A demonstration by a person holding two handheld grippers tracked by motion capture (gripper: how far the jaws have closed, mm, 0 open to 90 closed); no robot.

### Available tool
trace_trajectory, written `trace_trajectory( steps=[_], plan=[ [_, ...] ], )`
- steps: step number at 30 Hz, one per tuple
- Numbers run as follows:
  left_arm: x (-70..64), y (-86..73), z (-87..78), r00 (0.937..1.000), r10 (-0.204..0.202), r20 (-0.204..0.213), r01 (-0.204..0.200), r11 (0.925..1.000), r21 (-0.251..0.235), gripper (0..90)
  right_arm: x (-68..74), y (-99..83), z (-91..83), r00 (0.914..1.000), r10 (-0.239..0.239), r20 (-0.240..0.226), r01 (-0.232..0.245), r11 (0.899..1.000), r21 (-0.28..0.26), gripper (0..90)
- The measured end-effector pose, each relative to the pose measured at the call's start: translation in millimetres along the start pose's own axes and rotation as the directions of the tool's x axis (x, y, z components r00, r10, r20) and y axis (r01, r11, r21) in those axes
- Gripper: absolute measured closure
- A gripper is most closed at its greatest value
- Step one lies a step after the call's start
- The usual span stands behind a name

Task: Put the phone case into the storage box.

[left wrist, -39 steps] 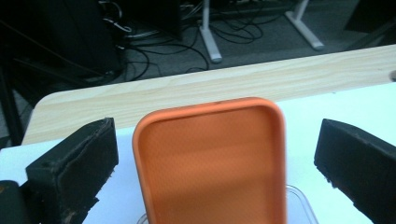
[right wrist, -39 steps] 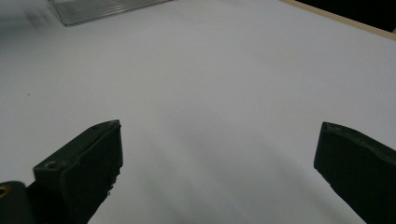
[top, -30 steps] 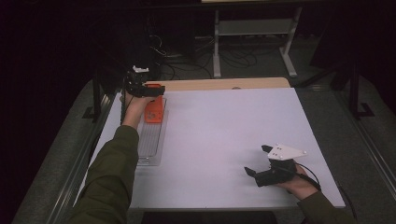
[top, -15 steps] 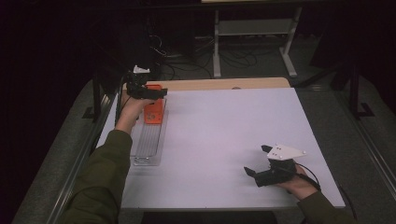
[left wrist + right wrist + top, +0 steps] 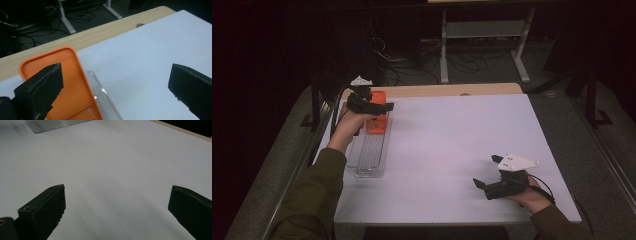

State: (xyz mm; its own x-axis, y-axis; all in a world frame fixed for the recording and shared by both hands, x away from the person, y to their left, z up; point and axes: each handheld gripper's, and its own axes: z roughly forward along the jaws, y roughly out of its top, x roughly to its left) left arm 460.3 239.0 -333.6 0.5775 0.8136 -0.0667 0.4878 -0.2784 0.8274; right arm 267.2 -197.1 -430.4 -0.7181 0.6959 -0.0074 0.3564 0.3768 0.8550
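Near right, the right gripper (image 5: 484, 185) rests on the white tabletop (image 5: 452, 145), fingers released and holding nothing. Far left, the left gripper (image 5: 384, 106), fingers spread wide, hovers over the flat orange plastic lid (image 5: 374, 125) lying on the long clear plastic tray (image 5: 367, 155).

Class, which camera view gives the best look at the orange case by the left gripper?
The left gripper view: the orange case is large, its rounded rim and small holes clear, lying on the clear tray. In the high view it is small, partly covered by the left gripper.
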Motion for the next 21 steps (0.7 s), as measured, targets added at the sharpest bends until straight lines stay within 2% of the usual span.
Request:
trace_trajectory(
  steps=[5,10,15,21],
  plan=[
    [-6.3,-7.4,-6.0,0.9991,-0.01,0.041,0.011,0.9998,-0.016,0.0,-0.8,0.3,0.4,1.0,0.0,0.0,0.0,1.0,0.003,0.6],
    [-14.6,-15.2,-11.5,0.9968,0.011,0.079,-0.008,0.9994,-0.033,0.0,-3.4,0.8,0.7,1.0,0.0,-0.002,0.0,1.0,0.006,0.6],
    [-20.0,-22.4,-17.6,0.9944,0.022,0.103,-0.019,0.9994,-0.028,0.0,-6.4,1.9,0.6,0.9999,0.015,-0.008,-0.015,1.0,0.01,0.6],
    [-25.1,-34.2,-25.3,0.9885,0.028,0.149,-0.024,0.9994,-0.023,0.0,-9.1,5.0,2.3,0.9997,0.023,-0.01,-0.023,1.0,0.021,0.6]
  ],
)
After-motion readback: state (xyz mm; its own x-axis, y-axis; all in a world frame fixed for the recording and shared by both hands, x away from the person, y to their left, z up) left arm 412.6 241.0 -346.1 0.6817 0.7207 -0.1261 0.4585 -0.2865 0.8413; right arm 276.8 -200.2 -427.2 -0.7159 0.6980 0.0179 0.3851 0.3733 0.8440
